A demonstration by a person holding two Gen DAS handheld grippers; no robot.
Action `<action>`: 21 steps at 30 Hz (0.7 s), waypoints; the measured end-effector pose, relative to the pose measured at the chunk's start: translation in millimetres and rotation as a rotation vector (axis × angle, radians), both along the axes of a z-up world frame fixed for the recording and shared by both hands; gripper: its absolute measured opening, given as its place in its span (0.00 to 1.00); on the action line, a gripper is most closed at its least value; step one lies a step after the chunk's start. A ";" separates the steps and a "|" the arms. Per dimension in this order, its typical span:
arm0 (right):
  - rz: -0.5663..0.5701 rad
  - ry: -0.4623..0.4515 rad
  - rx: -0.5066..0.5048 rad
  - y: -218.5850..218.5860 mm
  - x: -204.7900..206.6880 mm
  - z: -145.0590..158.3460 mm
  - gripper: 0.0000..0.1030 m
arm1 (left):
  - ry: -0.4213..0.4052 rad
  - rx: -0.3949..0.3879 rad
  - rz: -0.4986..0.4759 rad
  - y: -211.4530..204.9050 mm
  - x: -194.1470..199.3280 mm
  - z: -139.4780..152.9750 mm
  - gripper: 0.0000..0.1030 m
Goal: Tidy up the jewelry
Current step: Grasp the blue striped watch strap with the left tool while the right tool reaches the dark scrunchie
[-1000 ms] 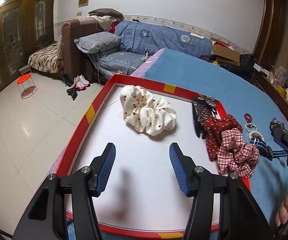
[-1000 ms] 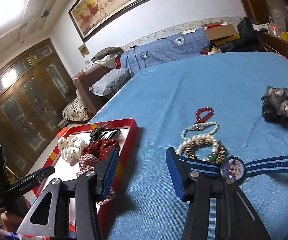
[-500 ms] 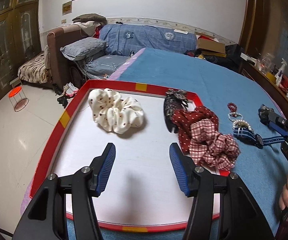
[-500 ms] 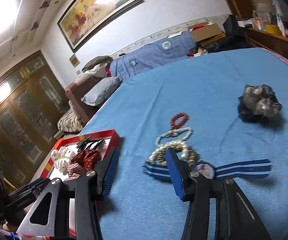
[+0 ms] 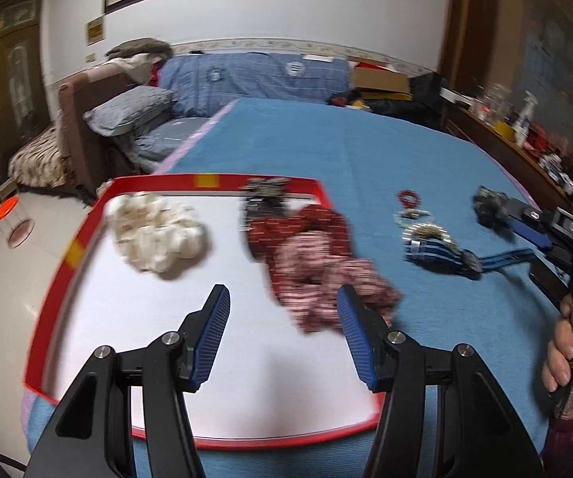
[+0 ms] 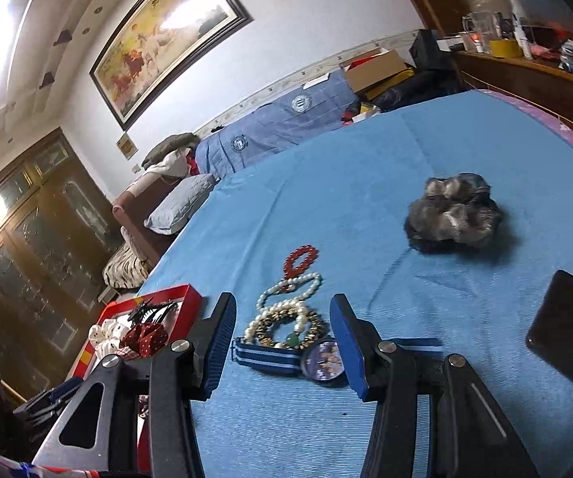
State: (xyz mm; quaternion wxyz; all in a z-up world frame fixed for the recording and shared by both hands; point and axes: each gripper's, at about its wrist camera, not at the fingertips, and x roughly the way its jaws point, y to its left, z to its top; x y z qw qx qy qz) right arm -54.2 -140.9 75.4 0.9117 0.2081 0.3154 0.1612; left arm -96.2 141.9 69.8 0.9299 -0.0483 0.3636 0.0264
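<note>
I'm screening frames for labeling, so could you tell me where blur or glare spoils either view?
Left wrist view: motion blur smears the cream scrunchie and red scrunchies. Right wrist view: mostly sharp, slight blur on the dark scrunchie, ceiling light blown out, glare on the painting.

Bare blue cloth (image 6: 366, 183) around grey scrunchie (image 6: 453, 213)

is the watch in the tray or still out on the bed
Out. The watch lies on the blue bed cover beside the bead bracelets, apart from the red tray, between the open right tongs.
</note>
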 end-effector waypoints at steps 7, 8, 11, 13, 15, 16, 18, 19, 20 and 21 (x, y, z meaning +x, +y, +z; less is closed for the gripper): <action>-0.023 0.009 0.031 -17.3 -0.9 -0.6 0.52 | 0.004 0.051 -0.189 -80.9 11.3 1.0 0.53; -0.022 0.010 0.031 -19.1 -1.3 -0.6 0.52 | 0.005 0.056 -0.211 -89.6 12.4 0.8 0.53; -0.016 0.014 0.022 -25.3 -1.3 -1.1 0.52 | 0.009 0.071 -0.281 -113.8 15.7 -2.0 0.53; -0.019 0.020 0.016 -29.0 -1.2 -1.0 0.52 | 0.016 0.061 -0.299 -119.3 20.6 -3.7 0.53; -0.029 0.029 0.014 -33.7 -1.9 -3.2 0.52 | 0.032 0.032 -0.316 -121.8 26.9 -7.0 0.53; -0.037 0.035 0.019 -37.3 -1.9 -4.3 0.52 | 0.039 0.025 -0.317 -121.9 30.2 -8.6 0.53; -0.046 0.052 0.045 -43.9 -0.7 -7.0 0.52 | 0.060 0.013 -0.329 -125.2 41.2 -13.2 0.53; -0.047 0.059 0.057 -45.1 -1.0 -8.1 0.52 | 0.069 0.013 -0.330 -128.0 45.8 -15.7 0.53; -0.047 0.067 0.069 -46.8 -0.2 -9.5 0.52 | 0.078 0.009 -0.334 -130.8 50.4 -17.6 0.53; -0.046 0.074 0.077 -47.9 0.4 -10.2 0.52 | 0.087 0.003 -0.339 -134.0 57.6 -19.4 0.53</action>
